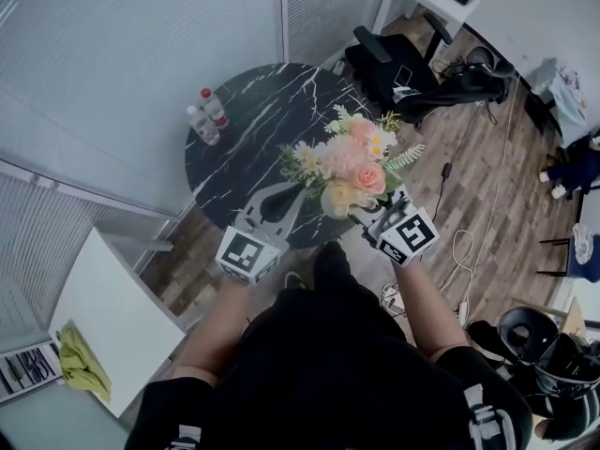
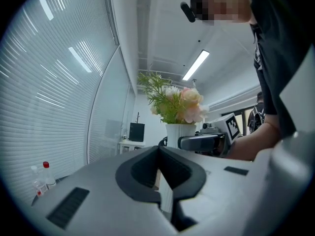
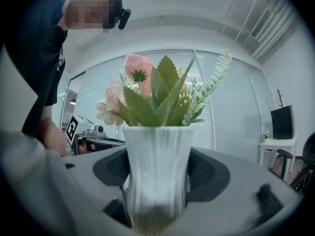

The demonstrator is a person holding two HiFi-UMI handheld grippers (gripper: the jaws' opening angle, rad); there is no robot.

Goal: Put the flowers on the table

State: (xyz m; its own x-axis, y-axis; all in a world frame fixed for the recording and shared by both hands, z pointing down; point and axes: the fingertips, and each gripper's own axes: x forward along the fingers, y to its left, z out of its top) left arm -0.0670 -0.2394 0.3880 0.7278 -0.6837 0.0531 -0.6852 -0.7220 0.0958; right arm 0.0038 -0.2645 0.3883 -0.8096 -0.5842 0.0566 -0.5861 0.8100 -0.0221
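A bunch of pink, cream and white flowers (image 1: 349,160) with green leaves stands in a ribbed white vase (image 3: 156,163). My right gripper (image 1: 356,210) is shut on the vase and holds it upright in the air, over the near right edge of the round black marble table (image 1: 258,125). The right gripper view shows the vase clamped between both jaws, with the flowers (image 3: 156,95) above it. My left gripper (image 1: 278,202) hovers just left of the vase over the table's near edge, shut with nothing in it. The left gripper view has the vase (image 2: 179,130) ahead to the right.
Two small clear bottles (image 1: 207,115), one with a red cap, stand at the table's left edge. A black office chair (image 1: 412,75) is beyond the table on the right. A white desk (image 1: 108,322) is at lower left. Cables (image 1: 461,251) lie on the wood floor.
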